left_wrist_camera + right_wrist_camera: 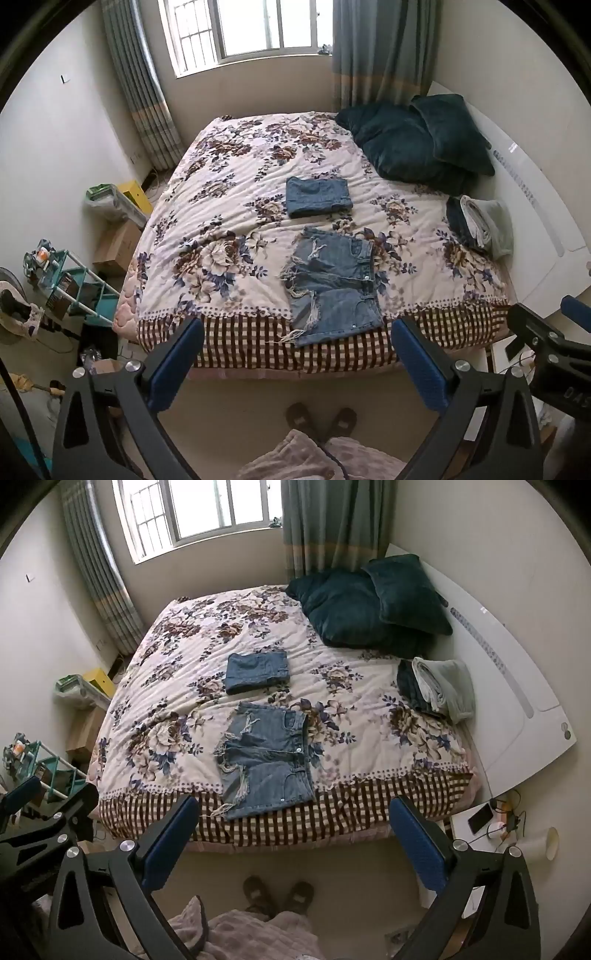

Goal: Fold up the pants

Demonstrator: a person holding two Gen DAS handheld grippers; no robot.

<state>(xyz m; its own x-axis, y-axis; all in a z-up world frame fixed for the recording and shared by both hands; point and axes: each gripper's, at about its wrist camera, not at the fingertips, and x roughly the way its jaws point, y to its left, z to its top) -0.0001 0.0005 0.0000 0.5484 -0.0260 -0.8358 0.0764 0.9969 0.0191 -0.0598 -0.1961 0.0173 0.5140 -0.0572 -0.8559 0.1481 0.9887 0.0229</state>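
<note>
While frayed denim shorts [334, 286] lie flat mid-frame, left gripper [295, 363] and right gripper [295, 840] hover low, jaws spread wide, gripping nothing.

Two pieces of denim are counted on the bed [236, 177] — one pair of shorts [334, 288] laid flat and one folded piece [318, 196]. Two pillows [413, 140] are seen, and one stack of clothes [480, 225]. Two grippers are counted — left [295, 362] and right [295, 838]. Two slippers [321, 419], two curtains [380, 51] and one window [255, 29] are counted.
</note>
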